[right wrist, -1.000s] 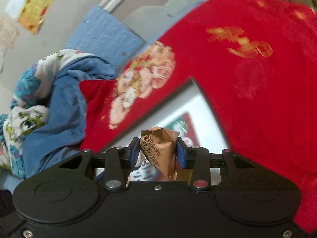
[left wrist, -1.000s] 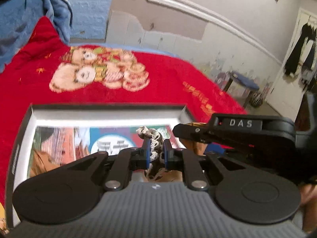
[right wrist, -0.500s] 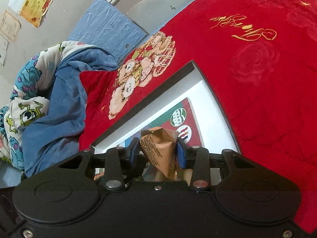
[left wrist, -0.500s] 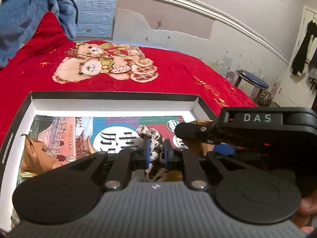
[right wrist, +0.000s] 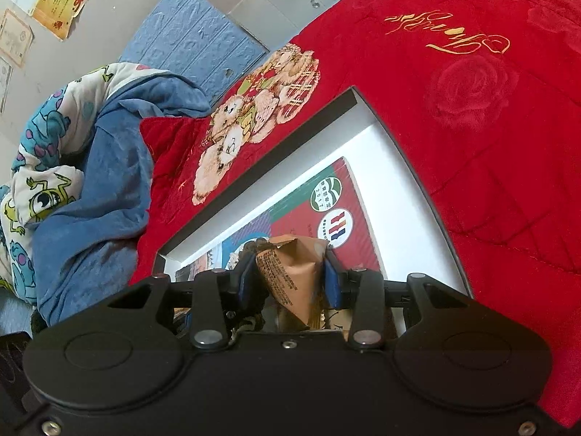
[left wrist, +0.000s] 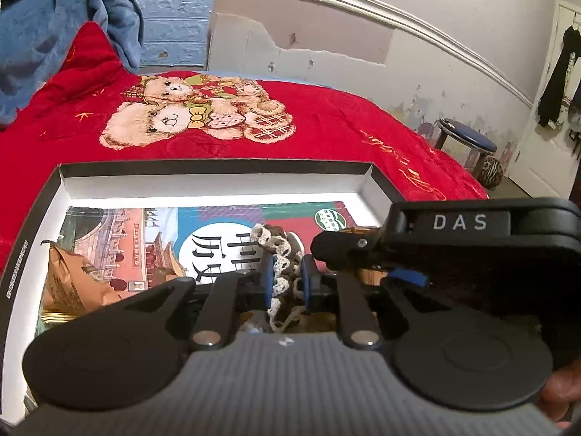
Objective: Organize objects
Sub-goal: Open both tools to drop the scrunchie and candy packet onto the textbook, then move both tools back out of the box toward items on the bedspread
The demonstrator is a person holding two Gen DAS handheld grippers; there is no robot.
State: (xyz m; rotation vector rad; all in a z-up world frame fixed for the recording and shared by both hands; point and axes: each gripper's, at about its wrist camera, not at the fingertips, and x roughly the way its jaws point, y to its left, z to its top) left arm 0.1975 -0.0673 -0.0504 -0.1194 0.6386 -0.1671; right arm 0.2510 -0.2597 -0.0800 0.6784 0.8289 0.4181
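A: Our left claw [left wrist: 284,283] has the lace strip [left wrist: 277,269] between its blue pads, and its jaws are opening. The pads look to be just touching the lace, so we can't call the grip firm.

B: Our right claw [right wrist: 289,277] is clamped at a narrow gap on the brown packet [right wrist: 290,269], pads pressing both sides. The packet's top corner pokes up past the pads.

A: How will they handle? The lace looks soft and limp. We judge it very light, likely to drape and snag on the pads as it drops. Best taken at the bunched middle, where we have it.

B: The packet looks like crinkly foil or paper, light, a bit slick, and it dents under pressure. We'd hold it across the flat faces, below the sealed edge, without crushing what's inside.

A: Just beyond and below both claws lies the box [left wrist: 218,181], open, white inside, black-rimmed, resting on the red blanket [left wrist: 326,127]. Both things hang over it.

B: Counting: one lace strip, two brown packets, ours and another packet [left wrist: 69,283] to the left of the left claw, already in the box. One printed card [left wrist: 203,232] lines the box floor.

A: Further out, one blue quilt [right wrist: 90,200] lies heaped beyond the box.
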